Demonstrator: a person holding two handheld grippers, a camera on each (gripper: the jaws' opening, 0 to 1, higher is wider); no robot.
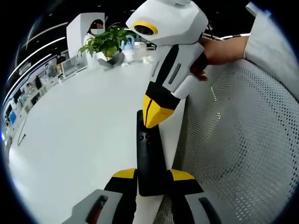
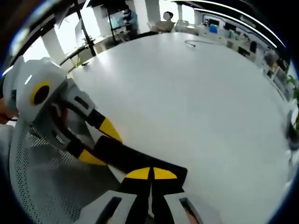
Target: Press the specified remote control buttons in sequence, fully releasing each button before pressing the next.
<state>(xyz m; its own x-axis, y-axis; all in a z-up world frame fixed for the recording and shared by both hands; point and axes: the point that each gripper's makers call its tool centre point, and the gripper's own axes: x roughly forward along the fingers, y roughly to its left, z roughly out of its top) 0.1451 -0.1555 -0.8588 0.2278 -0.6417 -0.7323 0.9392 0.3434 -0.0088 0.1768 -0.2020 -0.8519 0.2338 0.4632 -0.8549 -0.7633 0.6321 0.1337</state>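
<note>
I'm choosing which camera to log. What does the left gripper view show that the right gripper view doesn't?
Left gripper view: a leafy green potted plant, and a person's hand holding the right gripper. Right gripper view: a thin dark cable on the far tabletop. Shared: the slim black remote control clamped in the left gripper, the right gripper's shut yellow tips over it, the white table, the perforated white seat.

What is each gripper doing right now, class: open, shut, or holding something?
Left gripper: shut on the black remote control, gripping its near end.
Right gripper: shut, its tips together on the remote, holding nothing.
</note>
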